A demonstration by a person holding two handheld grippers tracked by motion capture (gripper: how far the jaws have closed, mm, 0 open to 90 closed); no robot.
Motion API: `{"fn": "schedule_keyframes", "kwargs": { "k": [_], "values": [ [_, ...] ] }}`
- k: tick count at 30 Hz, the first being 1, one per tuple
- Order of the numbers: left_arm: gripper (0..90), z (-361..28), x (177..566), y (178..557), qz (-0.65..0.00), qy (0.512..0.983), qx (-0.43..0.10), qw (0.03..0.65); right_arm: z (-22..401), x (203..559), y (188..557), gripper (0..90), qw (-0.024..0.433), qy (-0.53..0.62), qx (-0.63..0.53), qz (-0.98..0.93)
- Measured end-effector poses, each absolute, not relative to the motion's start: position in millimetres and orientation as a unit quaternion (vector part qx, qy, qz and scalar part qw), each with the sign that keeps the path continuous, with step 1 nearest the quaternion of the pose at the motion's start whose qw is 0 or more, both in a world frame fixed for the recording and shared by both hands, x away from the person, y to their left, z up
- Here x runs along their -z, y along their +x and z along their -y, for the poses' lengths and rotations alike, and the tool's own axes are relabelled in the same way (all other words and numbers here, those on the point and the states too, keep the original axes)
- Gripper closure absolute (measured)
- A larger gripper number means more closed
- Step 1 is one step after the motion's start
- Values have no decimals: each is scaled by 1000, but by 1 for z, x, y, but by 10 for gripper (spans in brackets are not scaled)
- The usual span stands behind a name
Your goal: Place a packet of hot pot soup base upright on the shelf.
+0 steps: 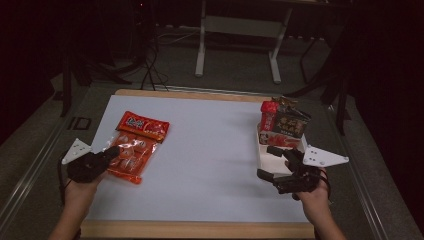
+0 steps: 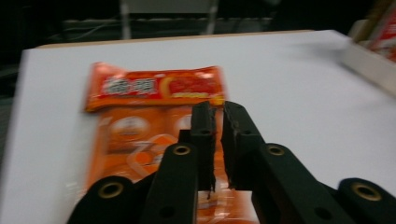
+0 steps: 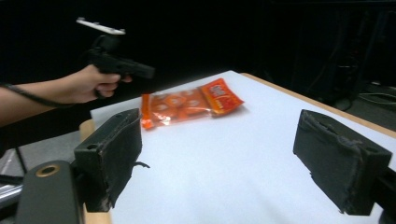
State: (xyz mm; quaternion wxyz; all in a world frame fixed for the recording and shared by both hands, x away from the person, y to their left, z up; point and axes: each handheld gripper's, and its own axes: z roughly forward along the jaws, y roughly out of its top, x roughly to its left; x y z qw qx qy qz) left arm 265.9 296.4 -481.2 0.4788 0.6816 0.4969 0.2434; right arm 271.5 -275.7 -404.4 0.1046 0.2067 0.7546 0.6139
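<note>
Forearms enter low over the white counter (image 1: 210, 150); the orange snack bag (image 1: 135, 145) lies at its left, pinched by the nearly shut left hand-held gripper (image 2: 215, 116). Thin film (slippery) could slide free. Right hand-held gripper (image 3: 233, 154) gapes empty.

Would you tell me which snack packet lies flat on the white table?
The orange snack bag under the left gripper; the others stand in the white tray.
</note>
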Motion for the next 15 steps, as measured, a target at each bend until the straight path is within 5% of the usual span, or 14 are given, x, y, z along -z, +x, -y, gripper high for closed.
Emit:
{"fn": "schedule_keyframes", "kwargs": {
  "k": [15],
  "values": [
    [900,-332,520,302,-573,686,-235,381,272,411,258,149,87,192,-611,-763]
  ]
}}
